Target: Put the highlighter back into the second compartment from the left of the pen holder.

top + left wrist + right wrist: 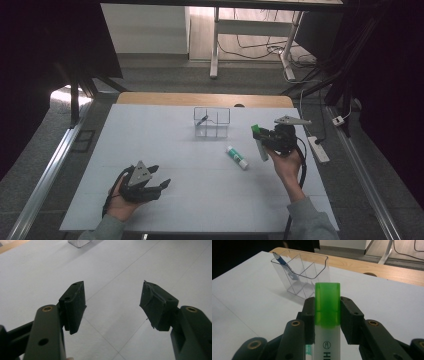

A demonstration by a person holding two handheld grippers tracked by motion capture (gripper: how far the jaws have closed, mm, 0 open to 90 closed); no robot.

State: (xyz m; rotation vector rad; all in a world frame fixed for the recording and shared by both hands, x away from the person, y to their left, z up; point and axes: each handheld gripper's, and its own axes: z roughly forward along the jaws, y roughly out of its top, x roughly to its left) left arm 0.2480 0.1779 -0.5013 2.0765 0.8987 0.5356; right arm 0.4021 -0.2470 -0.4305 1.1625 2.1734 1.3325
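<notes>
A green-capped highlighter [327,315] is pinched near its cap by the right claw [327,317], raised off the surface [165,150] right of the clear organizer [212,122], likely for dropping into a compartment. The left claw [113,306] is held spread, empty, at near left.

Office: desks [250,25], floor cables [260,50]

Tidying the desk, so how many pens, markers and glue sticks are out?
3: a highlighter in the right hand-held gripper, a glue stick on the table, a pen in the clear organiser.
</notes>
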